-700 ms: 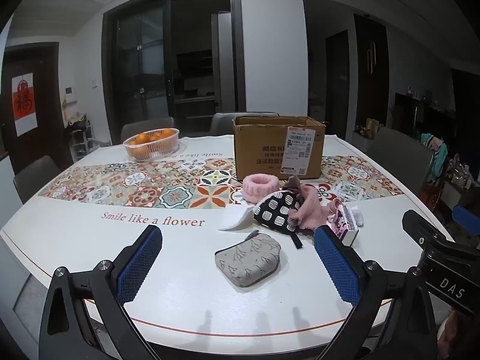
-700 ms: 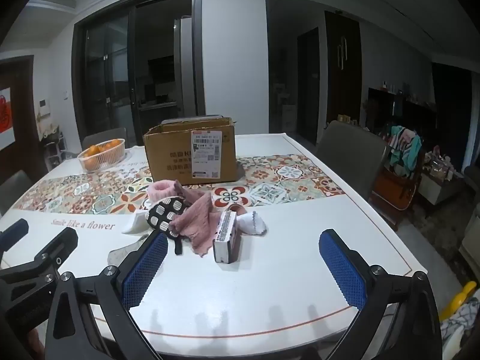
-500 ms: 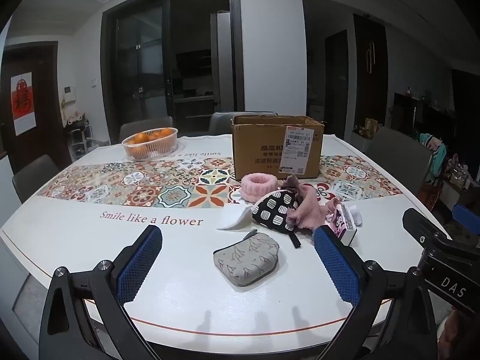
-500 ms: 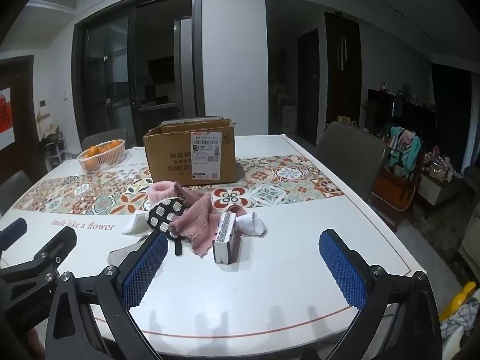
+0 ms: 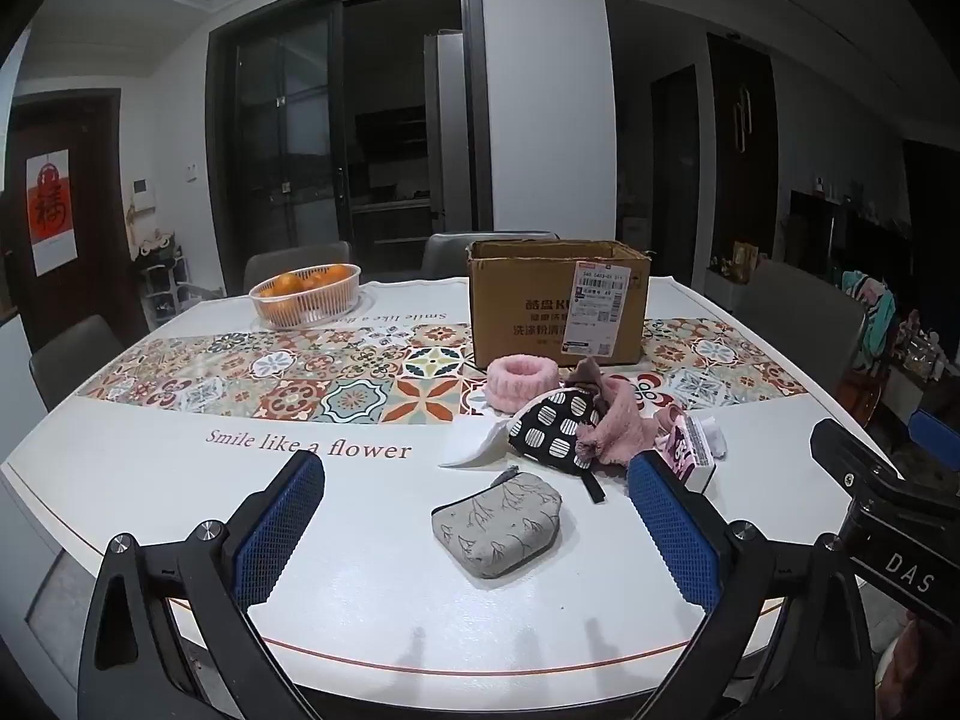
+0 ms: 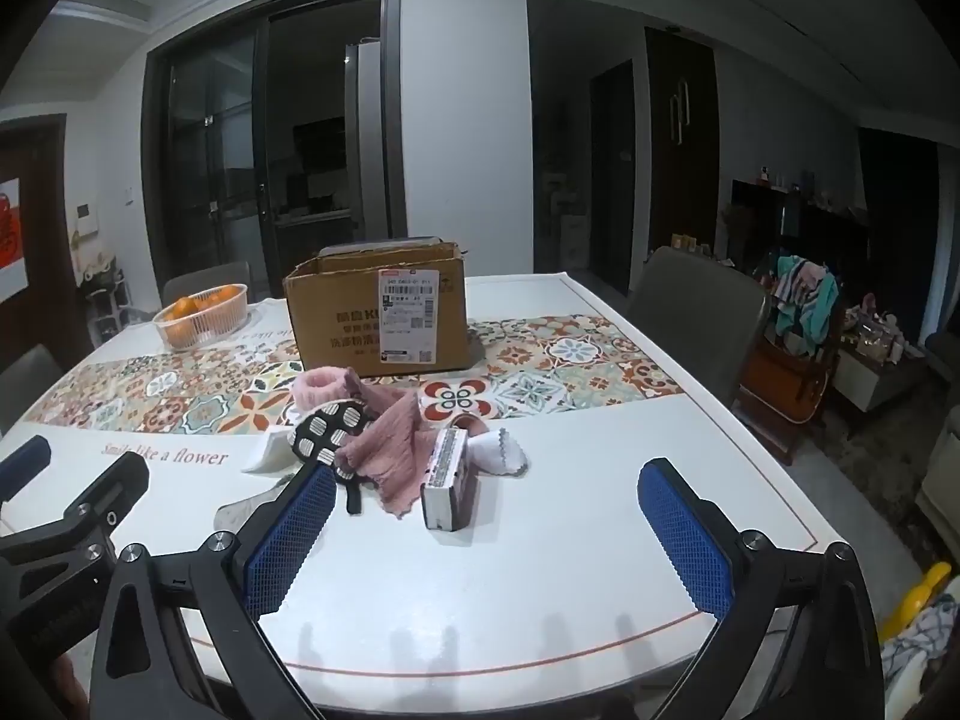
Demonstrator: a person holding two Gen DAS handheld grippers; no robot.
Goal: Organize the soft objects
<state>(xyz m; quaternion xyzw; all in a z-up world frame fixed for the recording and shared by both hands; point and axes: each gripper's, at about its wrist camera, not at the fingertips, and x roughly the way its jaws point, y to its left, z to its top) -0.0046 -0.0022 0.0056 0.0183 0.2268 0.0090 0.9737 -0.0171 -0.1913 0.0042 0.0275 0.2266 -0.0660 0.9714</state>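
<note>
A grey fabric pouch point(image 5: 497, 523) lies on the white table just ahead of my open, empty left gripper point(image 5: 474, 531). Behind it is a pile: a black-and-white patterned pouch point(image 5: 555, 427), a pink cloth point(image 5: 618, 420), a pink fluffy band point(image 5: 521, 379), a white sock point(image 6: 498, 450) and a small pink-and-white box point(image 6: 447, 477). An open cardboard box point(image 5: 558, 300) stands behind the pile. My right gripper point(image 6: 486, 540) is open and empty, above the table's near edge, with the pile ahead on its left.
A basket of oranges point(image 5: 306, 294) stands at the back left of the table point(image 5: 150, 480), which has a patterned runner point(image 5: 270, 372). Chairs surround the table, one at the right point(image 6: 696, 312). The right gripper's body point(image 5: 882, 516) shows at the left wrist view's right edge.
Both views have shifted only very slightly; the objects sit marginally lower and nearer. Both grippers stay open and nothing on the table has moved.
</note>
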